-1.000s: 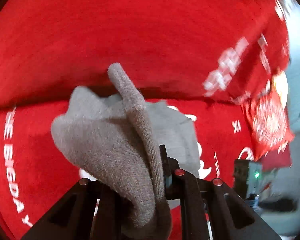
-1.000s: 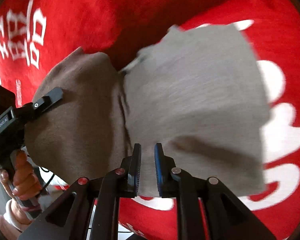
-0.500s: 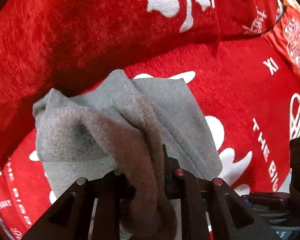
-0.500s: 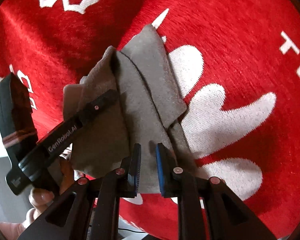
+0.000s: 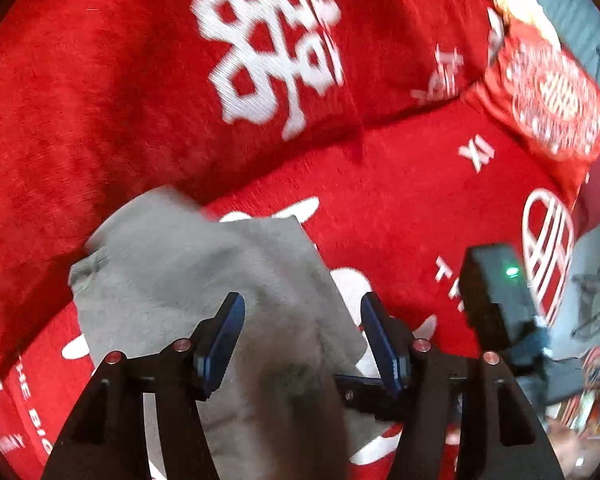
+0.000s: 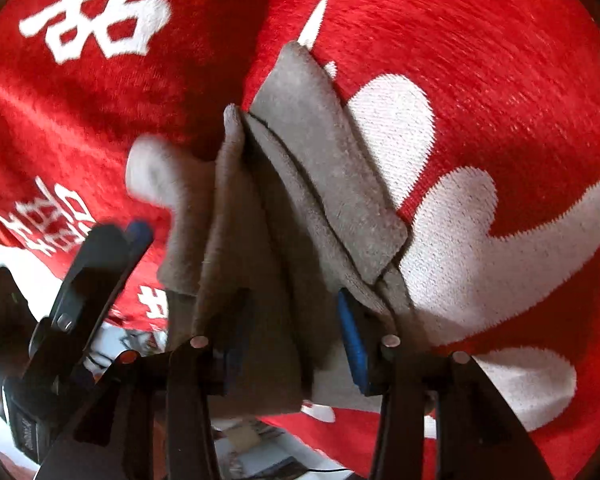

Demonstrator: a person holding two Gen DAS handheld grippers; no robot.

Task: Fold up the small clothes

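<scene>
A small grey knit garment [image 5: 204,264] lies folded in layers on the red blanket. In the left wrist view my left gripper [image 5: 302,320] is open, its blue-padded jaws spread over the cloth's near edge. In the right wrist view the same grey garment [image 6: 300,184] shows stacked folds, and my right gripper [image 6: 296,320] is open with the cloth lying between its jaws. The left gripper's finger [image 6: 96,268] shows at the left of that view, clear of the cloth. The right gripper's black body [image 5: 496,300] sits at the right of the left wrist view.
A red blanket [image 5: 400,184] with white characters and shapes covers the surface. A raised red fold or cushion [image 5: 140,80] lies behind the garment. A red patterned item [image 5: 552,96] sits at far right. Clutter shows past the blanket's edge [image 5: 592,360].
Both grippers were shut on the grey garment and have opened, letting it go. The garment came down from the air and now rests folded on the blanket.
</scene>
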